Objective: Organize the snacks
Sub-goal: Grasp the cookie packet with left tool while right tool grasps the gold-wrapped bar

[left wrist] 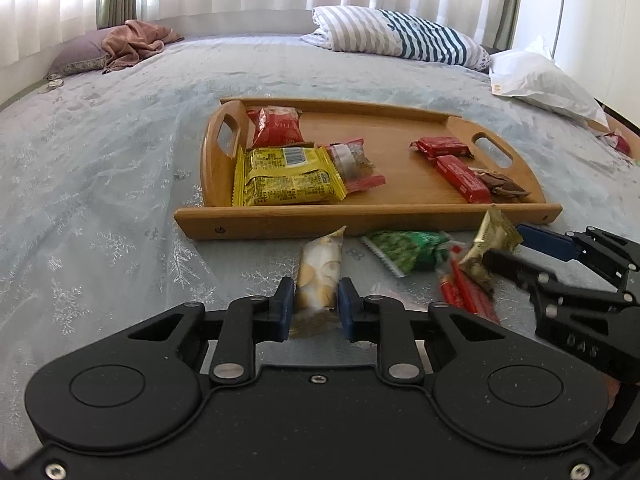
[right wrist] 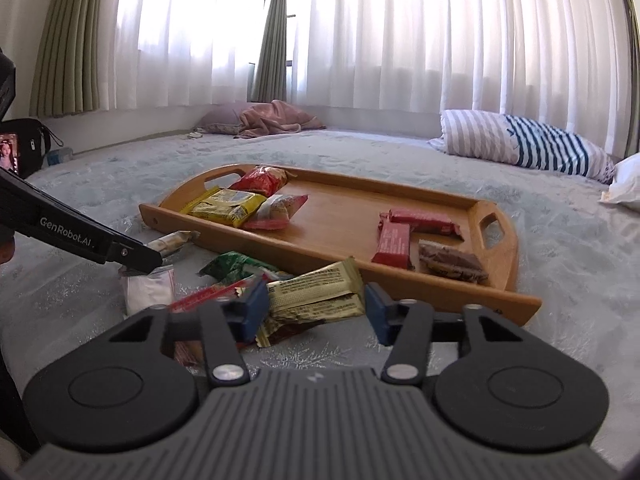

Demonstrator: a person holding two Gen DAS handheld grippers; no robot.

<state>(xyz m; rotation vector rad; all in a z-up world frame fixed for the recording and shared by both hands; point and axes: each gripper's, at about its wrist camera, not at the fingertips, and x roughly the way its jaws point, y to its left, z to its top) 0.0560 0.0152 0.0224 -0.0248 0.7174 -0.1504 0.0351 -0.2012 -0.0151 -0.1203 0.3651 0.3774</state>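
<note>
On tray [left wrist: 360, 222]: 2 red bars [left wrist: 462, 178], 1 yellow pkt [left wrist: 286, 176] at 10 o'clock. L gripper [left wrist: 316, 306] clamped on biscuit pkt [left wrist: 320, 276]. R gripper [right wrist: 316, 308] parted wide round gold bar [right wrist: 316, 294], grip unclear.

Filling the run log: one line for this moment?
left tongs: shut on biscuit pack | right tongs: around gold pack, open | tray: partly filled

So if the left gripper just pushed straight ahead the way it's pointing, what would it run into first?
The left gripper, shut on the biscuit packet, would probably meet the near rail of the wooden tray first; depth is uncertain.
</note>
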